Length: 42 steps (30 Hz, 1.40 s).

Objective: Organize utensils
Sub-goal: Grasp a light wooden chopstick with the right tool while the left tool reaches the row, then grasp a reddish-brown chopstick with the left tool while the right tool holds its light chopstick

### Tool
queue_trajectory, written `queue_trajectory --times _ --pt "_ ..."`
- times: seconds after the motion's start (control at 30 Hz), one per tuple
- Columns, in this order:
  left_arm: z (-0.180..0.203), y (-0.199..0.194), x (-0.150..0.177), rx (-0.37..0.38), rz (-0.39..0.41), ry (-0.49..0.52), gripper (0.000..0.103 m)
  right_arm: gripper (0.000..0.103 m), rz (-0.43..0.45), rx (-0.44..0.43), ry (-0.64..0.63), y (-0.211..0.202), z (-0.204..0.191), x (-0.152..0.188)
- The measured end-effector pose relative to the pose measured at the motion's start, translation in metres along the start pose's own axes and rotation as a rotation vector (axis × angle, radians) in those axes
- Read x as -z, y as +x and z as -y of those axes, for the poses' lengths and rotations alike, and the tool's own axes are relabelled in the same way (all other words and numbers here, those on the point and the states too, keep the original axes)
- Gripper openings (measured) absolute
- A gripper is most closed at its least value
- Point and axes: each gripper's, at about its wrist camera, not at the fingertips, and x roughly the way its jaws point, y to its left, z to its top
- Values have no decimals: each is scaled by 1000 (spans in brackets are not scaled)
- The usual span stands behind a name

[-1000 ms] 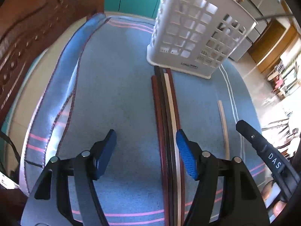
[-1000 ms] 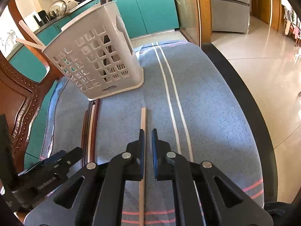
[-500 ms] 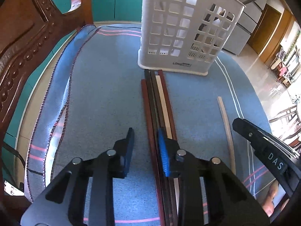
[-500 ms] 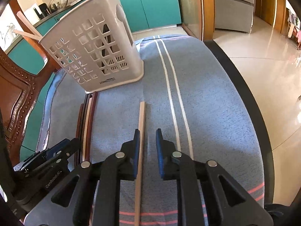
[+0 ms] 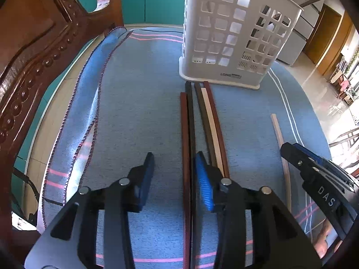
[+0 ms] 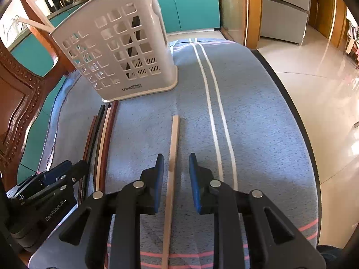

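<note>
A: Right gripper (image 6: 174,172) jaws opening, pale chopstick (image 6: 172,157) lying loose between them on the tabletop (image 6: 258,134).

B: Left gripper (image 5: 174,174) opening astride the reddish-brown chopstick (image 5: 184,134). Pickup stage; next, close, lift toward the white basket (image 6: 116,51).

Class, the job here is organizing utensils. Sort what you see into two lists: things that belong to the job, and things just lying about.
Belongs to the job:
- white basket
- bundle of chopsticks
- single pale chopstick
- left tongs, opening around two chopsticks at the bundle's left edge
- right tongs, opening around the pale chopstick

Just lying about:
- blue cloth
- wooden chair
- teal cabinets
</note>
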Motion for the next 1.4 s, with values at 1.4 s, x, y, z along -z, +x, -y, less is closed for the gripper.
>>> queue_trajectory --times 1.4 --pt "-19 -20 4 111 32 -58 13 35 -1 8 -15 -2 5 -1"
